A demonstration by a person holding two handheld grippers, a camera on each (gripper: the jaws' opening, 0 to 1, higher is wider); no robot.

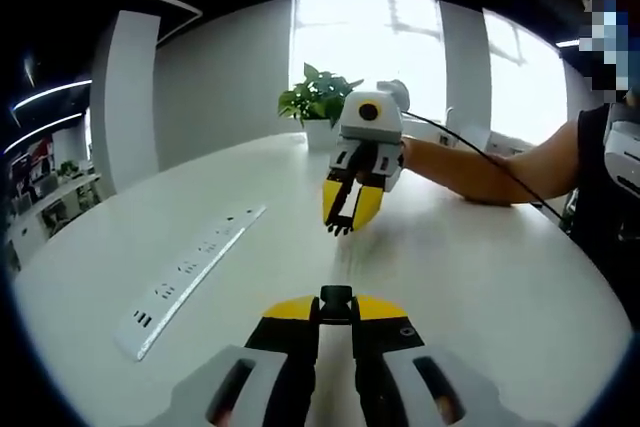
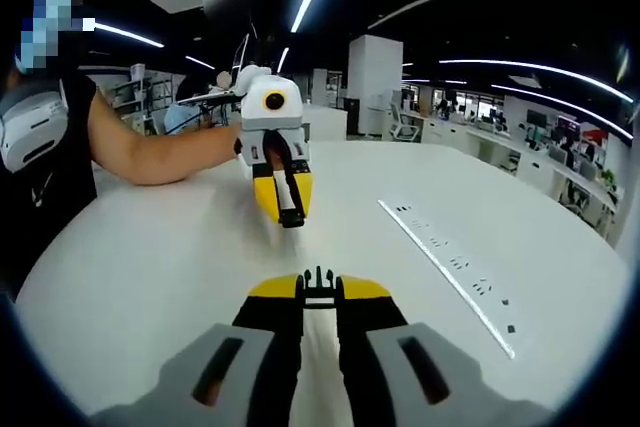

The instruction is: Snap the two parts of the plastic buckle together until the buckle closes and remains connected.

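Left gripper [image 1: 336, 309]: sitting at the bottom centre of the left gripper view, jaws clenched on a black buckle half [image 1: 336, 300], its blunt end poking up between the yellow tips.
Right gripper [image 2: 318, 292]: rising from the bottom centre of the right gripper view, jaws pinching the pronged buckle half [image 2: 318, 281], thin prongs pointing forward.
Facing off: in each view the other gripper is hanging mid-frame above the white table [image 1: 480, 287], tips aimed back at the camera, the two halves near each other but apart.
Pronged half across the gap: showing dark between the right gripper's yellow tips, centre of the left gripper view.
Power strip [image 1: 185, 277]: lying long across the lower left of the left gripper view, off the line between the halves.
Potted plant [image 1: 318, 97]: standing upper centre, behind the far gripper.
Stage: by my read, lining up for the push; nothing mated yet.
Risk: prongs are meeting the socket off-axis if either hand is rolling, so they are jamming or skating past.
Risk: a small grip on each half could let one twist or pop out under the push, leaving the buckle unlatched.
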